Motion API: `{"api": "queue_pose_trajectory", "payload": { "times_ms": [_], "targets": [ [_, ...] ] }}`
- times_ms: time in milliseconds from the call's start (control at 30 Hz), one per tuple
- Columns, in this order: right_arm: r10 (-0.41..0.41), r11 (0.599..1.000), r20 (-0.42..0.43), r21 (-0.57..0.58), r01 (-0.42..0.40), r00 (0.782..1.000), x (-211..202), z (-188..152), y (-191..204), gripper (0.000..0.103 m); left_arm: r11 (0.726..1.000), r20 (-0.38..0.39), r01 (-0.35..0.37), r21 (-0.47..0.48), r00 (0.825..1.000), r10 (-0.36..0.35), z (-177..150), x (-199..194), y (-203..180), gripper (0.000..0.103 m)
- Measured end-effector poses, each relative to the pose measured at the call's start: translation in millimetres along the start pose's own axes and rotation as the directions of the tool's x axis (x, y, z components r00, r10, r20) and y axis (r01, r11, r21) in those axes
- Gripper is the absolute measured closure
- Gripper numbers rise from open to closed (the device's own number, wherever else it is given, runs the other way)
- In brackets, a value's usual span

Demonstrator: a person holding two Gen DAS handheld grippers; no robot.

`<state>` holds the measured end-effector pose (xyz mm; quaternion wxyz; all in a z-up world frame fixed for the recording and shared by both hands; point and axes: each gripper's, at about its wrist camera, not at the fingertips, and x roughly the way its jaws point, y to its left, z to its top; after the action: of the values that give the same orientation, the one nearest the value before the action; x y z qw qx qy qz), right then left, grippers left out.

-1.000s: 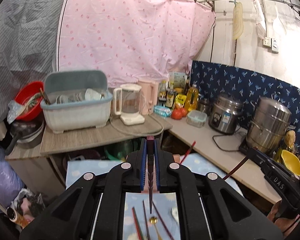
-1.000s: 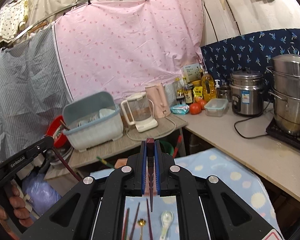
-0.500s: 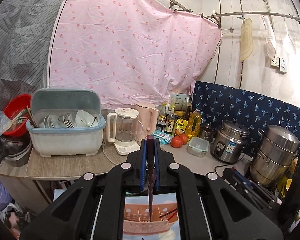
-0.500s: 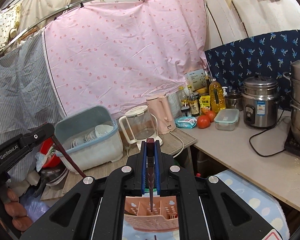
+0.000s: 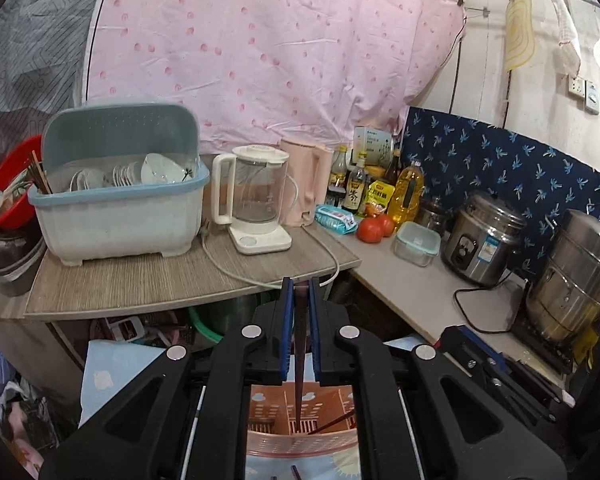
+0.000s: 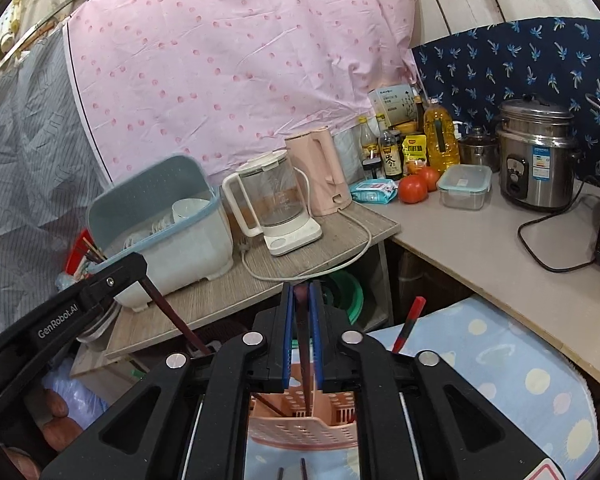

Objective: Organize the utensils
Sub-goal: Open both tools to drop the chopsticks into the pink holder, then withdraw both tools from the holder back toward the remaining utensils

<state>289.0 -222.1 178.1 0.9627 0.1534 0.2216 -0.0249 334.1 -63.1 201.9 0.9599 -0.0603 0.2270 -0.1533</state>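
A pink slotted utensil holder (image 5: 300, 424) stands on the blue patterned cloth, seen below both grippers; it also shows in the right wrist view (image 6: 304, 420). My left gripper (image 5: 299, 292) is shut on a dark chopstick (image 5: 299, 368) that hangs point down into the holder. My right gripper (image 6: 302, 296) is shut on another dark chopstick (image 6: 305, 372), its tip also inside the holder. The left gripper (image 6: 100, 288) shows at the left of the right wrist view with its chopstick (image 6: 172, 312). A red-tipped chopstick (image 6: 408, 322) stands in the holder. More chopsticks (image 6: 302, 468) lie on the cloth in front.
Behind is a wooden shelf (image 5: 140, 280) with a dish rack (image 5: 120, 208), a glass kettle (image 5: 256, 200) and a pink kettle (image 5: 304, 180). A counter to the right holds bottles, tomatoes (image 5: 374, 228), a food box, a rice cooker (image 5: 482, 236) and a steel steamer pot (image 5: 576, 276).
Both grippers have lifted off the cloth with their chopsticks and moved over the pink holder. The chopstick tips now reach down into it.
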Motion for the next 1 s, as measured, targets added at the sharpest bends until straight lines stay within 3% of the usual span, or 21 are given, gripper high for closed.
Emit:
{"api": "queue_pose_trajectory", "payload": {
  "times_ms": [33,67,100,333,533,733,1000],
  "targets": [
    [-0.014,1.000,0.009,-0.003,0.014,1.000,-3.2,-1.6,-0.6,0.070,1.000,-0.001,-0.016,-0.005,1.000,0.016,-3.0,-0.7,1.0,0.084],
    [-0.023,1.000,0.024,-0.002,0.023,0.999,-8.8,-3.3,-2.1,0.059,1.000,-0.003,-0.023,-0.012,1.000,0.023,-4.4,-2.2,2.3,0.062],
    [-0.026,1.000,0.034,0.002,0.026,0.999,-14.0,-3.9,-4.1,0.057,0.999,0.000,-0.026,-0.022,1.000,0.026,-6.2,-5.5,4.6,0.049],
    [-0.016,1.000,0.039,0.007,0.015,0.999,-65.0,-21.6,-13.1,0.057,1.000,-0.049,-0.022,-0.015,0.999,0.021,-21.9,-40.9,9.0,0.049],
    [-0.003,1.000,-0.017,0.006,0.003,1.000,-114.5,-72.9,-19.2,0.055,1.000,-0.161,-0.020,-0.002,0.987,0.019,-72.9,-81.8,12.1,0.043],
    [-0.024,1.000,-0.128,-0.010,0.023,0.991,-149.5,-147.9,-26.0,0.055,1.000,-0.294,-0.029,0.007,0.955,0.030,-147.2,-108.7,14.0,0.044],
    [-0.055,0.998,-0.275,-0.019,0.052,0.960,-167.4,-232.3,-35.4,0.055,0.998,-0.429,-0.051,0.028,0.901,0.058,-227.8,-126.5,9.2,0.044]
  ]
}}
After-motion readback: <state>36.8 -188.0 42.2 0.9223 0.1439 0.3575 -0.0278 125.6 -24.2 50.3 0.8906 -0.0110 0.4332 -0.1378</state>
